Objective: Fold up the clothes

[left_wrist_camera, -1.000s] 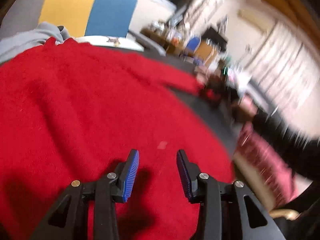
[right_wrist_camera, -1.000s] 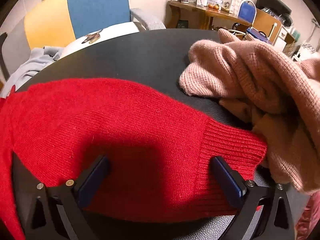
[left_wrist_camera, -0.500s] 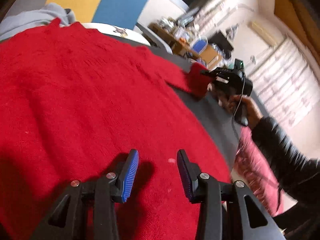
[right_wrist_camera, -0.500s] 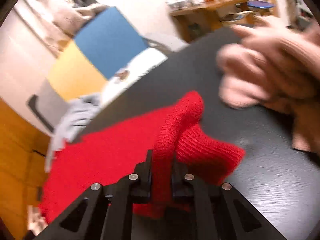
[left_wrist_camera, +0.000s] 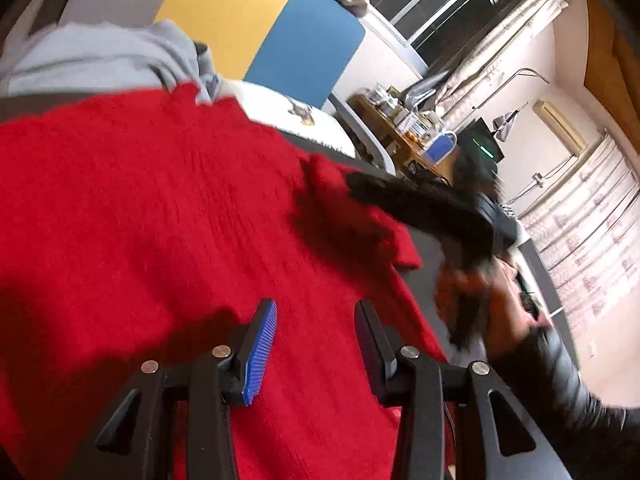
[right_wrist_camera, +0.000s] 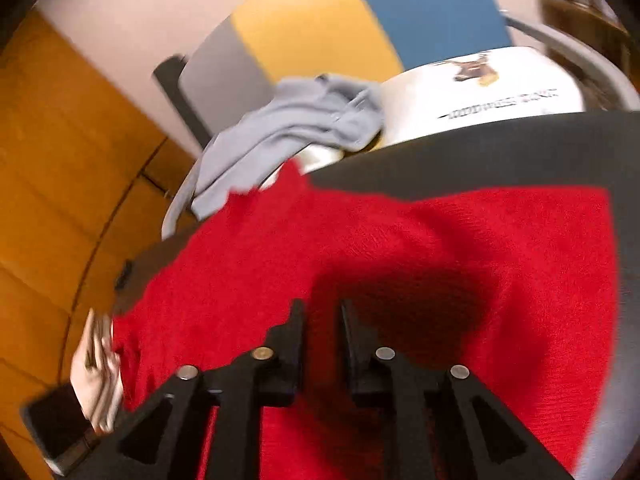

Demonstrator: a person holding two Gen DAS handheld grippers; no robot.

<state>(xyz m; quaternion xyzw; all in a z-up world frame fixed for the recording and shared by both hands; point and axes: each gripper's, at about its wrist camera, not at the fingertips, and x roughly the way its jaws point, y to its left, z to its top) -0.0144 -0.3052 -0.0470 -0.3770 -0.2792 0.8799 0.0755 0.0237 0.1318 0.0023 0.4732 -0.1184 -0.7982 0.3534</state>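
Where the dark round table (right_wrist_camera: 500, 152) fills most of both views, a big fuzzy red knitted sweater (left_wrist_camera: 160, 208) lies spread flat across it. In the right wrist view the sweater (right_wrist_camera: 440, 240) covers the near part of the table, and bare dark tabletop shows past its far edge. One part of the sweater is folded over onto the rest, just under the right claw.

Behind the table stands a chair with a grey, yellow and blue back (left_wrist_camera: 248, 16). A soft grey piece of clothing (right_wrist_camera: 288, 128) hangs off the chair seat, and its edge touches the far side of the red sweater.

The left claw (left_wrist_camera: 316, 320) hangs over the sweater with its two fingers apart. Nothing is between them. One finger has a blue ribbed pad (left_wrist_camera: 262, 352).

The right claw (right_wrist_camera: 322, 316) also hangs over the red sweater. Its black fingers are close together and are opening. I see only a thin gap between them, with the red sweater below, and no cloth is pinched there. From the left wrist view the right claw (left_wrist_camera: 360, 184) is a dark blur, held by a hand (left_wrist_camera: 492, 292) in a black sleeve (left_wrist_camera: 560, 380).
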